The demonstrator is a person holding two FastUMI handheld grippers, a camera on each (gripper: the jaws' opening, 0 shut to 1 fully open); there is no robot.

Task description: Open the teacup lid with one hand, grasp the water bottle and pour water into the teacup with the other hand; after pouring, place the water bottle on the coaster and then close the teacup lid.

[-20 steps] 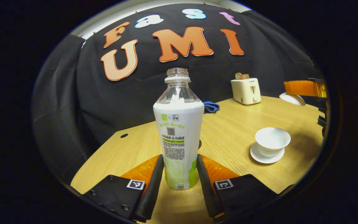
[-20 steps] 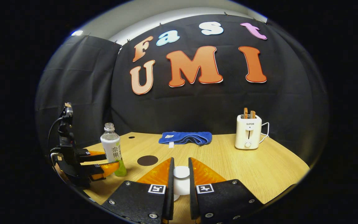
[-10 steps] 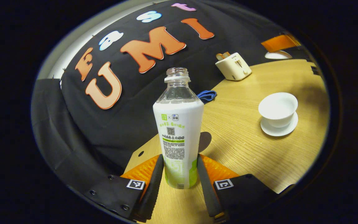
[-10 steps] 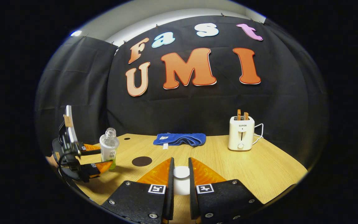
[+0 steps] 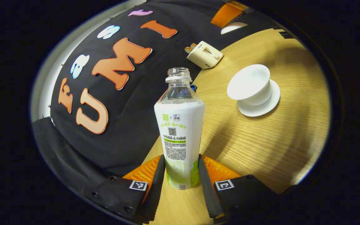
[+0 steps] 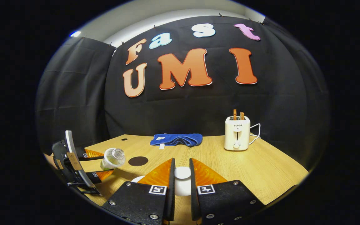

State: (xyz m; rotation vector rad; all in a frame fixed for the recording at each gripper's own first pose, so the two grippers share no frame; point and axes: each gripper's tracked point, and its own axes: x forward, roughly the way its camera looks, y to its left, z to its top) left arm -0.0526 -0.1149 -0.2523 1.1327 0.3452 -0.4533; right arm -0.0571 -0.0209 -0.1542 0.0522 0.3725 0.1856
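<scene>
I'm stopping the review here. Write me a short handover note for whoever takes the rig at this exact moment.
Left gripper: shut on the water bottle, uncapped and tipped toward the teacup.
Right gripper: shut on the teacup lid, held off the cup.
Teacup stands open on its saucer on the table; no stream can be made out.
Coaster lies bare, beside the bottle.
Done: lid off, bottle grasped.
Left: pour, set bottle on coaster, close lid.

The left gripper view looks along its tongs [image 5: 181, 175], rolled sideways, close over the pale wooden surface [image 5: 261, 147]. The right gripper view sits low and level, facing the far edge. Both share the cream-white boxy toaster [image 5: 203, 54] [image 6: 237, 137].
</scene>
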